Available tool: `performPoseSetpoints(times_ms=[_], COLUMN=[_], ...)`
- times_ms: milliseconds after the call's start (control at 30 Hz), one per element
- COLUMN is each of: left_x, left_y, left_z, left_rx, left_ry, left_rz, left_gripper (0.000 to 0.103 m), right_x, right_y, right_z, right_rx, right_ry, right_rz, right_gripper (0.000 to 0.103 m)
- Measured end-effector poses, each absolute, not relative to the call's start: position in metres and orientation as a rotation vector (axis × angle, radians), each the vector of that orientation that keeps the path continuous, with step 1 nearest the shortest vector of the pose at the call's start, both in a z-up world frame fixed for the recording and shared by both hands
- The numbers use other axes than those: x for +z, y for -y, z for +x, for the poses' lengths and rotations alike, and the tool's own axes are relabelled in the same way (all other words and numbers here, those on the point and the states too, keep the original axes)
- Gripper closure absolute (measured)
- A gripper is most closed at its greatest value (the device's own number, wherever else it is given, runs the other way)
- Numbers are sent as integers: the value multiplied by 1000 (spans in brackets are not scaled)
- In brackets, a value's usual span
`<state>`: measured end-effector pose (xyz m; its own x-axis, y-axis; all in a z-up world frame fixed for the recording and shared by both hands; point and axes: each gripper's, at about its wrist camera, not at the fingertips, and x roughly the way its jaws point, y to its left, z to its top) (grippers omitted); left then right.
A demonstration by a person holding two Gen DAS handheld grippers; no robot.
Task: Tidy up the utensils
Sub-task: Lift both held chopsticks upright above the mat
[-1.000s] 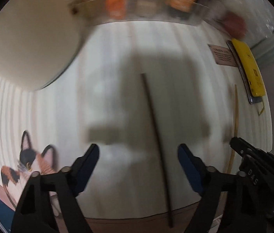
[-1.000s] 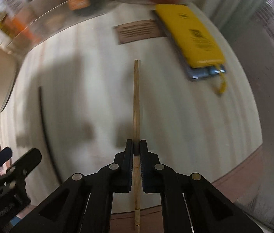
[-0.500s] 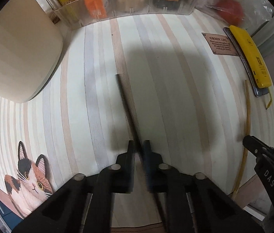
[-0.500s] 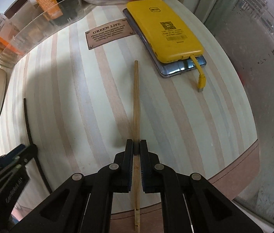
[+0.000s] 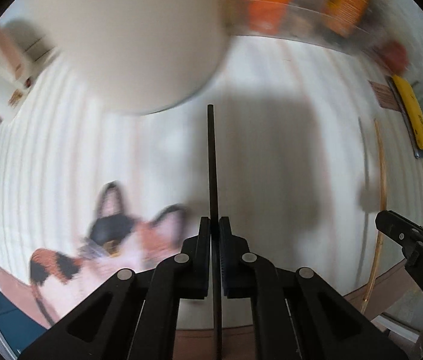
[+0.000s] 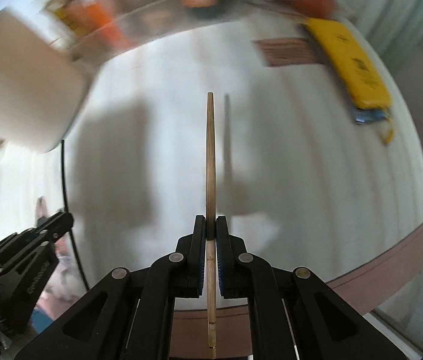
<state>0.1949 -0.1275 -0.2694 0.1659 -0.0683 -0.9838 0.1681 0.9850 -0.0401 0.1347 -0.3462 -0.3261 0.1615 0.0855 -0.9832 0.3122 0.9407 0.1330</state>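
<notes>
Black chopstick (image 5: 212, 162) clamped in the left tongs (image 5: 214, 231), wooden chopstick (image 6: 210, 162) clamped in the right tongs (image 6: 210, 229), both above the striped surface (image 6: 301, 165).

Two wrist fisheyes, each looking steeply down along its own fingers at the table (image 5: 271, 69).
Both sit close above it and share the striped tabletop, the yellow phone (image 5: 412, 114) (image 6: 352, 63) and the clear organizer (image 6: 157, 12); each catches the other gripper at its edge.

Left hand-held gripper (image 5: 214, 228): matte black plastic linkage arms, silver round rivets, blue ribbed pads. Right hand-held gripper (image 6: 210, 228): identical build; white "DAS" lettering at lower right of the left view.
</notes>
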Motion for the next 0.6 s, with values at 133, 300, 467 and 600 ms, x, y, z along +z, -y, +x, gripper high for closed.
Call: performPoseSetpoints(times_ms=[133, 300, 467, 600], left_x=[-266, -274, -290, -302], left_y=[76, 27, 16, -2], left_z=[181, 171, 166, 173], left_rx=[-113, -33, -10, -23], left_ry=[-1388, -1406, -1432, -1440], left_rz=[58, 21, 12, 13], left_gripper=[100, 100, 100, 100], right_x=[-323, -334, -354, -364], right_y=[287, 239, 207, 205], right_z=[144, 158, 165, 177], right_rx=[-78, -16, -7, -23], right_ry=[-1416, -1450, -1502, -1526], right_rz=[305, 256, 175, 146], right_gripper=[96, 96, 96, 96])
